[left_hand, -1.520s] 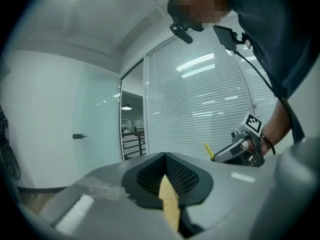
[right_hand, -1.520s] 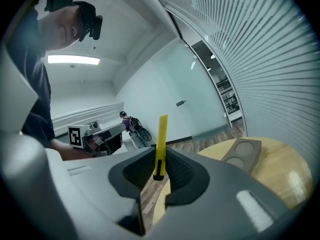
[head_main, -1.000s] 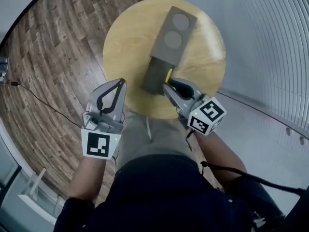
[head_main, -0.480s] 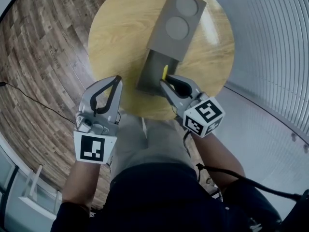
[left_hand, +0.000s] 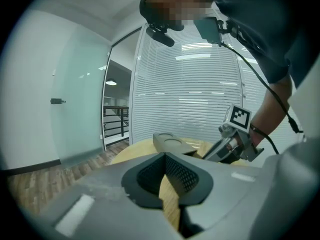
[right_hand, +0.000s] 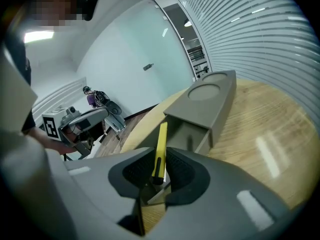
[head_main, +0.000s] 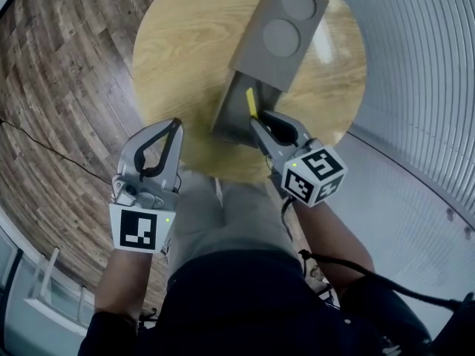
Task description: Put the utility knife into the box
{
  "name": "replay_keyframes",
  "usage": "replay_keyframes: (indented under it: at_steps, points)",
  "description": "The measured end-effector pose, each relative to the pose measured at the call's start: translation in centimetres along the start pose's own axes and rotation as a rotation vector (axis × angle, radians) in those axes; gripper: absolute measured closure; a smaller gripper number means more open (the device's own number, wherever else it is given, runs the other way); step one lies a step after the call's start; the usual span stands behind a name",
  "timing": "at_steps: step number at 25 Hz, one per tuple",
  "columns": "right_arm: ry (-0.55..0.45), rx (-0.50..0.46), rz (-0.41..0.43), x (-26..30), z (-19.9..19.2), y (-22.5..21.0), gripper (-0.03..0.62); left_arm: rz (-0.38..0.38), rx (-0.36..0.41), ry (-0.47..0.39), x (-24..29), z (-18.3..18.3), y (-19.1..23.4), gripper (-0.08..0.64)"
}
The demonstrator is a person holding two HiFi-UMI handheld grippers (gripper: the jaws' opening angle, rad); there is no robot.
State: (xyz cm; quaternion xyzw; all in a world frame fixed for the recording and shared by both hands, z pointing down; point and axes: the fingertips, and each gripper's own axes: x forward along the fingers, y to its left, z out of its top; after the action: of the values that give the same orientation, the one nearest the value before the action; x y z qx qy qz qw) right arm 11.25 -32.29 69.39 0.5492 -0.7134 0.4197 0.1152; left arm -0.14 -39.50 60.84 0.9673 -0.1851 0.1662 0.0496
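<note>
A grey box (head_main: 278, 32) with two round recesses on its lid lies on the round wooden table (head_main: 185, 50). Its drawer (head_main: 236, 113) is pulled out toward me. My right gripper (head_main: 256, 124) is shut on the yellow utility knife (head_main: 251, 102) and holds it above the open drawer. In the right gripper view the knife (right_hand: 161, 146) sticks out from between the jaws toward the drawer opening (right_hand: 182, 131). My left gripper (head_main: 174, 124) hangs at the table's near-left edge, shut, with nothing in it. In the left gripper view the box (left_hand: 172, 143) and the right gripper (left_hand: 235, 141) are ahead.
Wood flooring (head_main: 59, 87) surrounds the table, with a thin black cable (head_main: 52, 150) on it at the left. A wall of white blinds (head_main: 423, 65) runs along the right. My legs are right under the table's near edge.
The head view has shifted slightly. My right gripper, still holding the knife, has edged a little further over the drawer. The left gripper stays shut by the table edge.
</note>
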Motion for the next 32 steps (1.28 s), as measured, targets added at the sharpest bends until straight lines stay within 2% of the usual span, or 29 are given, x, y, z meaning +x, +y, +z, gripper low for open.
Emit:
replay_keyframes:
  at_steps: [10,18,23,26,29,32]
  points:
    - [-0.047,0.001,0.017,-1.5,1.7,1.4,0.505,0.032,0.02,-0.035,-1.2,3.0,0.1,0.557]
    - [-0.156,-0.068,0.048,-7.2,7.4,5.4,0.499,0.075,0.008,-0.142,-4.2,11.0,0.1,0.557]
    - [-0.229,-0.201,0.046,-12.2,11.3,8.4,0.497,0.085,0.037,-0.198,-7.1,16.5,-1.1,0.557]
    - [-0.278,-0.261,0.05,-14.1,13.8,9.6,0.497,0.117,0.054,-0.223,-8.7,18.9,-0.7,0.557]
    - [-0.357,-0.308,0.088,-16.0,16.1,11.5,0.498,0.155,0.081,-0.264,-10.5,21.6,0.2,0.557]
    - [-0.449,-0.396,0.141,-18.3,18.2,13.8,0.499,0.174,0.102,-0.312,-11.9,24.3,0.5,0.557]
